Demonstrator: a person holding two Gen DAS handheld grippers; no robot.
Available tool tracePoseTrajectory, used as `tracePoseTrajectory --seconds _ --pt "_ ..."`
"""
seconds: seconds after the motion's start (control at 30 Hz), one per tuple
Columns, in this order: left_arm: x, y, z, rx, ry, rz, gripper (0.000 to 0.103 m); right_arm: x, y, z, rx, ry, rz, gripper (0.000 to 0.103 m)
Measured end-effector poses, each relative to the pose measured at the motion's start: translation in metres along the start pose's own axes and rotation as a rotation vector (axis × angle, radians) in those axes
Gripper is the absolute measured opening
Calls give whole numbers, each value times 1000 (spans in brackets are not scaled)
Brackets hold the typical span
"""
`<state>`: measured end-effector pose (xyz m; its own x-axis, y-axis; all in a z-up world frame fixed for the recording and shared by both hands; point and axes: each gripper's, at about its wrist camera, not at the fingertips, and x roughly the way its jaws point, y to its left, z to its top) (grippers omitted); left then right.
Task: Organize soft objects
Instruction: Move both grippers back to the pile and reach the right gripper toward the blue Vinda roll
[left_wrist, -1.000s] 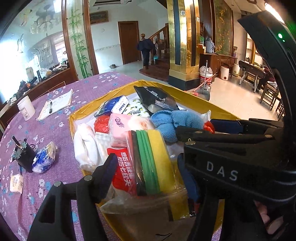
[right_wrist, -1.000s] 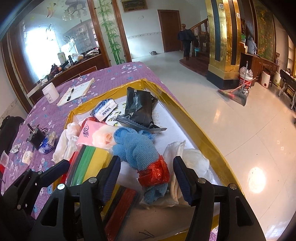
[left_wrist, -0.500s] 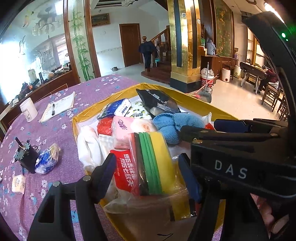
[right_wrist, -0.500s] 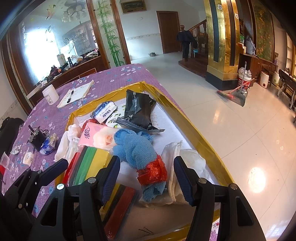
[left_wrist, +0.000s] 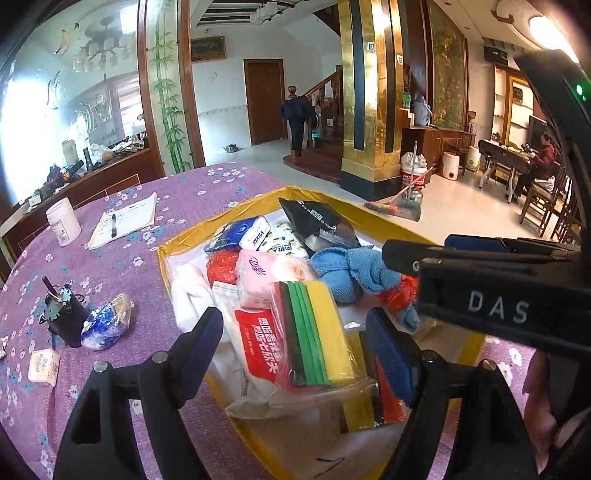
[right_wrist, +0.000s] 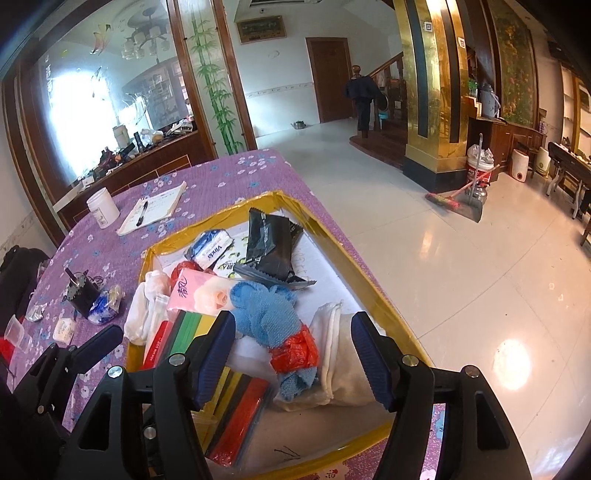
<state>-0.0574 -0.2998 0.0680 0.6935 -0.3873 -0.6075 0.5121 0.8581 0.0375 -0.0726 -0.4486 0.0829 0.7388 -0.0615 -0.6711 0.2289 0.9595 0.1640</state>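
Both claws hover over the yellow-rimmed tray (right_wrist: 373, 295) with nothing gripped, and both sets of jaws are opening. The sensible move, as I judge it, is to let each one spread fully before lowering, then take one soft item at a time by its bulk, not by loose plastic film. The left gripper (left_wrist: 295, 354) stands released, and the bagged sponge pack (left_wrist: 314, 328) with its green and yellow stripes lies between and just beyond its fingertips, the pads clear of it on both sides; its slippery bag may slide, so a bite across the firm sponges looks safer. The right gripper (right_wrist: 291, 350) is likewise released. The blue towel (right_wrist: 266, 314) with the red plastic wrap (right_wrist: 295, 352) around it lies directly between its fingers and slightly ahead, not pressed by either pad. Just right of that towel, by the right-hand finger, sits a white folded cloth (right_wrist: 340, 354); to the left, beyond the left-hand finger, lies the pink tissue pack (right_wrist: 199, 291). Farther ahead rest the black pouch (right_wrist: 271, 247) and the blue-and-white tissue packet (right_wrist: 212, 249).
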Motion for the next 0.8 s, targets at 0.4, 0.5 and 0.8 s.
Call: tracePoseTrajectory --seconds 0.4,0.5,0.8 --pt "-46 65 -3 -114 -12 31 81 -13 40 9 -55 -10 90 71" --pt "-53 99 -12 -170 -2 69 81 -6 58 9 -81 19 144 72" --pt "-71 234 -67 -458 60 295 82 20 138 2 -235 148 303 72"
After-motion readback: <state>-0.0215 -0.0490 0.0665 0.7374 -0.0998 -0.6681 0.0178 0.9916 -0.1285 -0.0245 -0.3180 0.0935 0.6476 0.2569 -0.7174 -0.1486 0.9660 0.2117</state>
